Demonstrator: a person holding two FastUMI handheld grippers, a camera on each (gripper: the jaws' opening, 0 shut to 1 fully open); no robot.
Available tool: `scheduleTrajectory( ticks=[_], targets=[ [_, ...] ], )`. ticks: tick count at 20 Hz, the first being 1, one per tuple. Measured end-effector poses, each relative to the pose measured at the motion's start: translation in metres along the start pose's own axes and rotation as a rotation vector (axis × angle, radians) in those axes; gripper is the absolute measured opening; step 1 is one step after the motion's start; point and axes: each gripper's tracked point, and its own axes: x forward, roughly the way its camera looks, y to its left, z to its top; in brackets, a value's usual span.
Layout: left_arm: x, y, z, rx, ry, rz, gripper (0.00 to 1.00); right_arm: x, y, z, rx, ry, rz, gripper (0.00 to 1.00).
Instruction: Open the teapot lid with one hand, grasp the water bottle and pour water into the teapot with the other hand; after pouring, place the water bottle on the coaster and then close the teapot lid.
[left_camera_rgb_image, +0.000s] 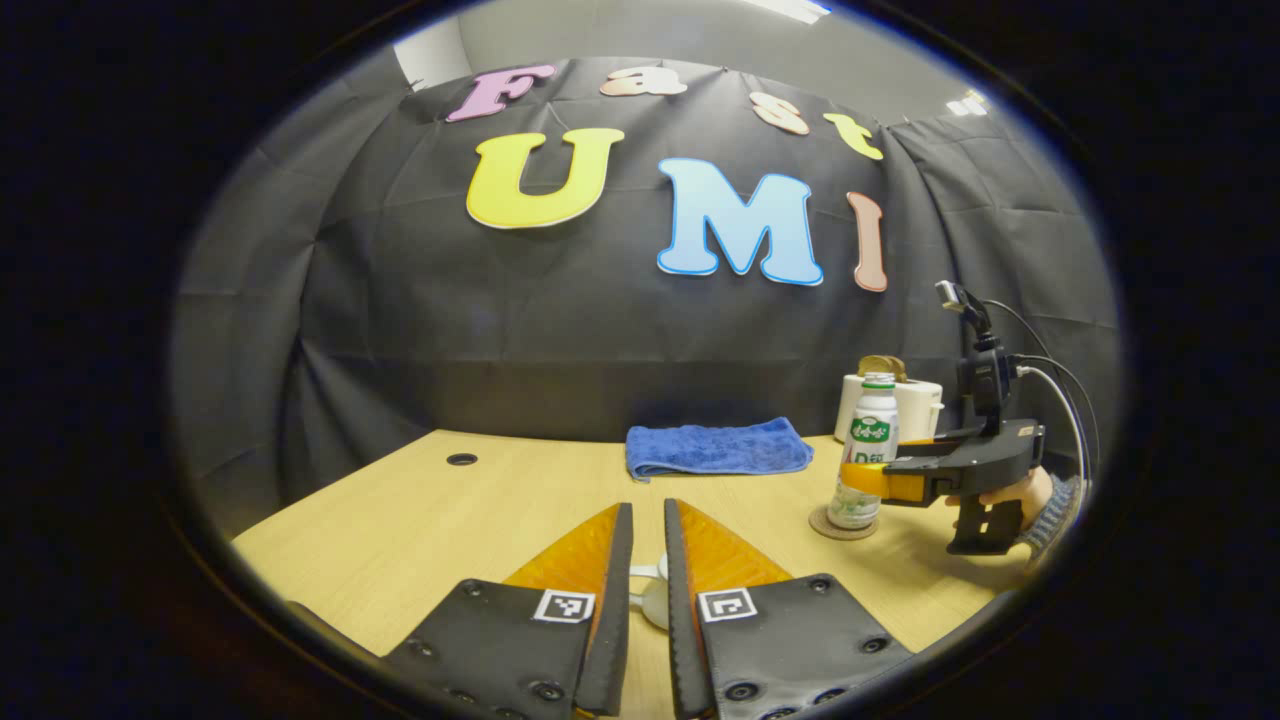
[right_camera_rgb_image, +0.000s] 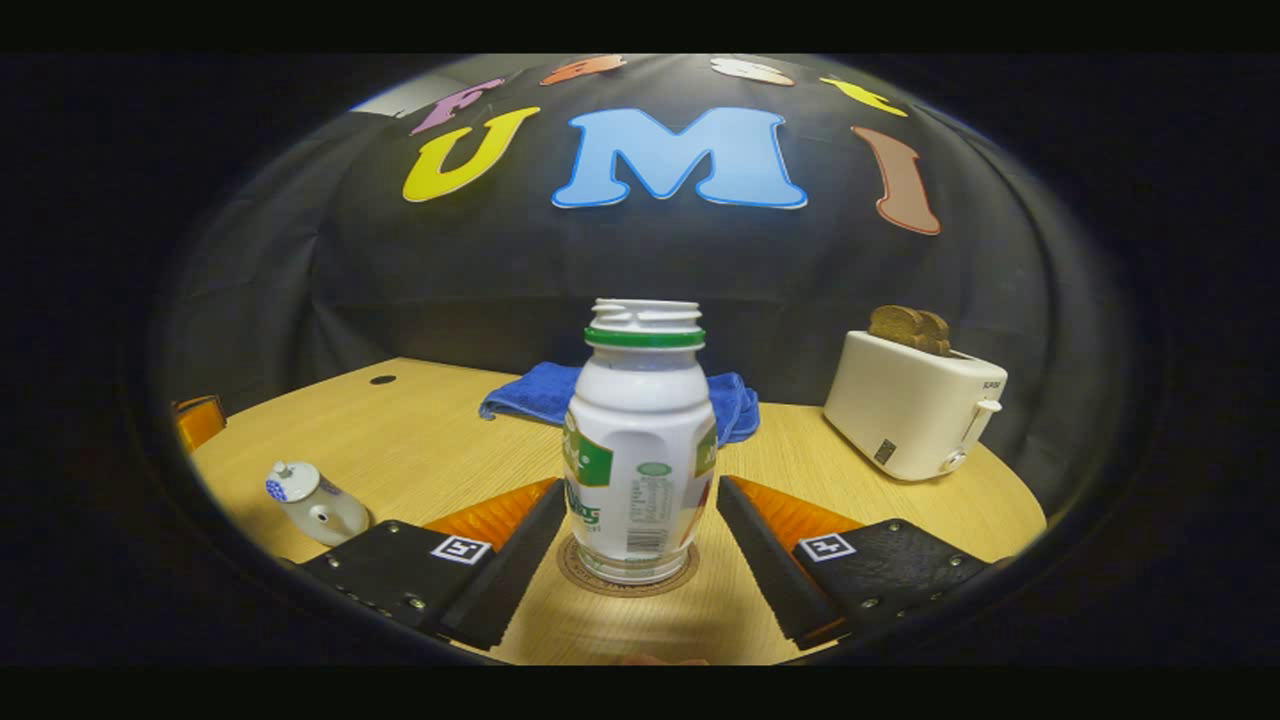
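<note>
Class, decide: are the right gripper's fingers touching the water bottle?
Apart. In the right gripper view the right gripper is open, with bare table visible between each finger and the water bottle.

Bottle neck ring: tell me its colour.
Green, on the bottle; clearest in the right gripper view.

From the left gripper view we looked low across the table (left_camera_rgb_image: 420, 520) toward the wall, the bottle (left_camera_rgb_image: 866, 450) off at two o'clock. From the right gripper view we faced that bottle (right_camera_rgb_image: 640, 440) close, dead centre. Both views shared the towel (left_camera_rgb_image: 716, 448) and toaster (right_camera_rgb_image: 915, 405).
</note>
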Motion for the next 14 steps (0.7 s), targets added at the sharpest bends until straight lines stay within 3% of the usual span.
scheduleTrajectory(
  ticks=[4,5,6,7,14],
  targets=[
    [-0.001,-0.004,0.002,0.006,-0.004,-0.006,0.24,0.000,0.001,-0.001,0.004,0.003,0.008,0.96],
    [0.000,-0.003,0.002,0.007,-0.004,-0.007,0.29,0.000,0.001,-0.001,0.003,0.002,0.007,0.96],
    [0.000,-0.004,0.003,0.006,-0.005,-0.007,0.24,0.000,0.000,0.000,0.003,-0.001,0.006,0.96],
    [-0.001,-0.004,0.003,0.005,-0.006,-0.008,0.28,-0.001,0.000,0.001,0.002,-0.004,0.005,0.96],
    [-0.005,-0.007,0.007,-0.007,-0.017,-0.011,0.28,-0.013,-0.003,0.010,0.046,-0.066,0.005,0.96]
  ],
)
